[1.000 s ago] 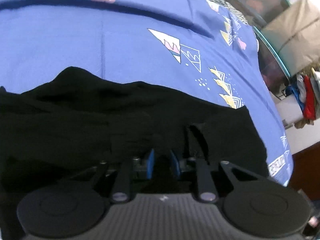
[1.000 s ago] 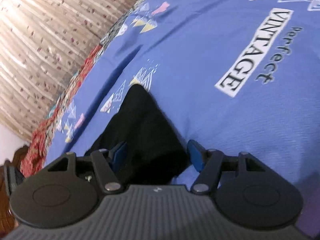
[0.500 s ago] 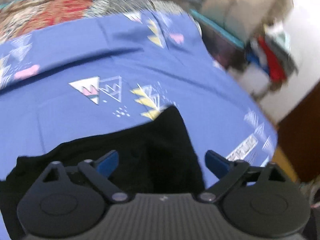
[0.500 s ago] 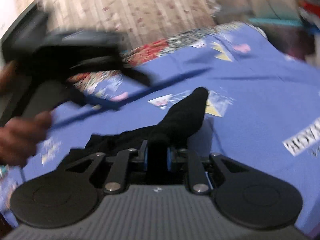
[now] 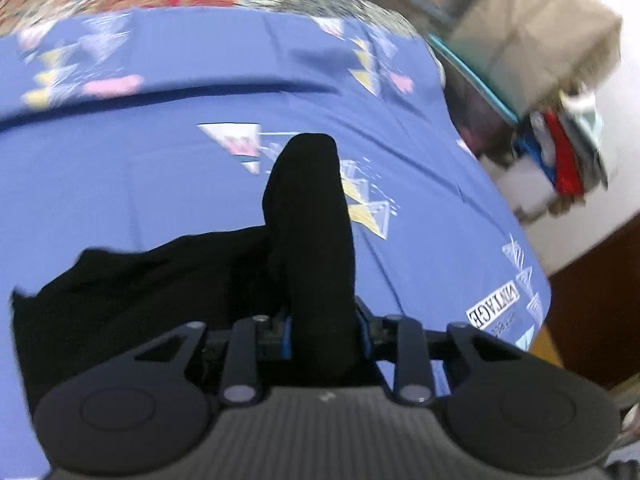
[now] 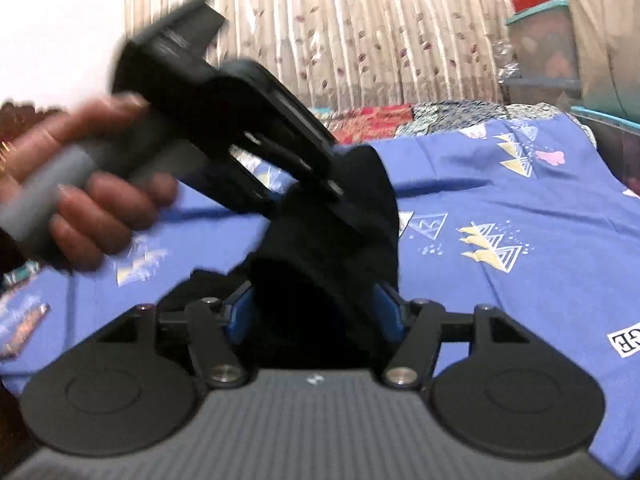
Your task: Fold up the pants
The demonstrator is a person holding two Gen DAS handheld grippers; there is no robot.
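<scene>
The hand [image 6: 80, 196] gripping the left claw [image 5: 323, 330] blurs at the left edge. That claw is closing on a raised fold of black pants [image 5: 312, 216] over the bed [image 5: 120, 184]. The right claw [image 6: 316, 316] is opening, its pads hidden behind pants cloth between them.

Matt black cloth pants [image 5: 312, 240] on a smooth printed cotton-like sheet [image 5: 160, 184] — matt plastic gripper bodies.
</scene>
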